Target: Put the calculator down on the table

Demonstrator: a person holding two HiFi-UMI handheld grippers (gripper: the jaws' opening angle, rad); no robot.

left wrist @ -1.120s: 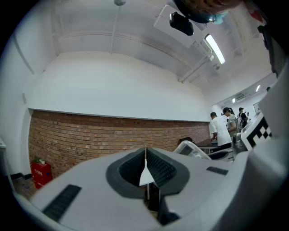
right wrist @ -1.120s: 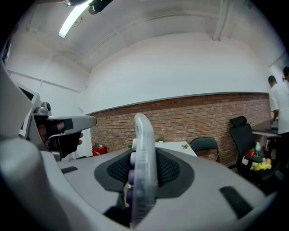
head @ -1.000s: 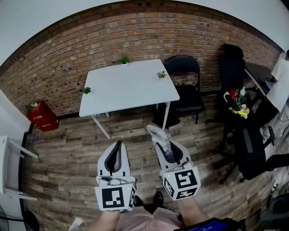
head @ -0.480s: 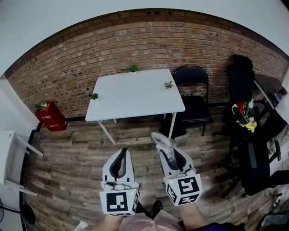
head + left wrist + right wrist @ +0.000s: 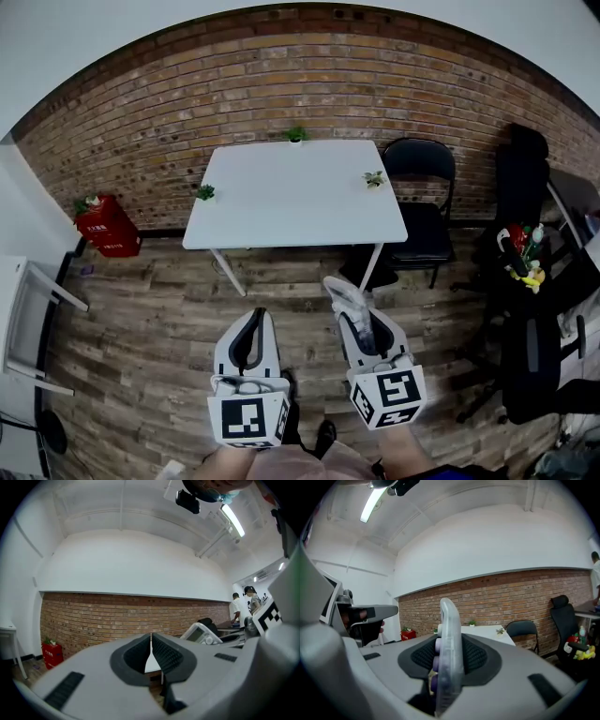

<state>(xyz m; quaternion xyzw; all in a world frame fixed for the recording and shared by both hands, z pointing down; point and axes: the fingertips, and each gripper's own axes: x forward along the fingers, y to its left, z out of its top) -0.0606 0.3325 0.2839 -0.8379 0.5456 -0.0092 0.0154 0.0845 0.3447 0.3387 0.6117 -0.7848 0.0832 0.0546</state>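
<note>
A pale grey calculator (image 5: 339, 292) sticks out forward from my right gripper (image 5: 356, 323), which is shut on it. In the right gripper view the calculator (image 5: 450, 620) stands edge-on between the ribbed pads, its keys facing left. My left gripper (image 5: 256, 315) is beside it at the left, shut with nothing in it; its pads (image 5: 161, 652) meet at the tips. The calculator (image 5: 201, 633) also shows at the right of the left gripper view. Both grippers hang over the wooden floor, short of the white table (image 5: 295, 202), which stands ahead by the brick wall.
Three small potted plants (image 5: 296, 135) (image 5: 205, 192) (image 5: 375, 178) stand near the table's edges. A black folding chair (image 5: 422, 202) is at its right, a red container (image 5: 108, 227) at the left wall, and dark chairs with clutter (image 5: 525, 272) at the far right.
The table has come nearer and lower in the head view as both grippers moved forward toward it. The calculator stays gripped in the right gripper.
</note>
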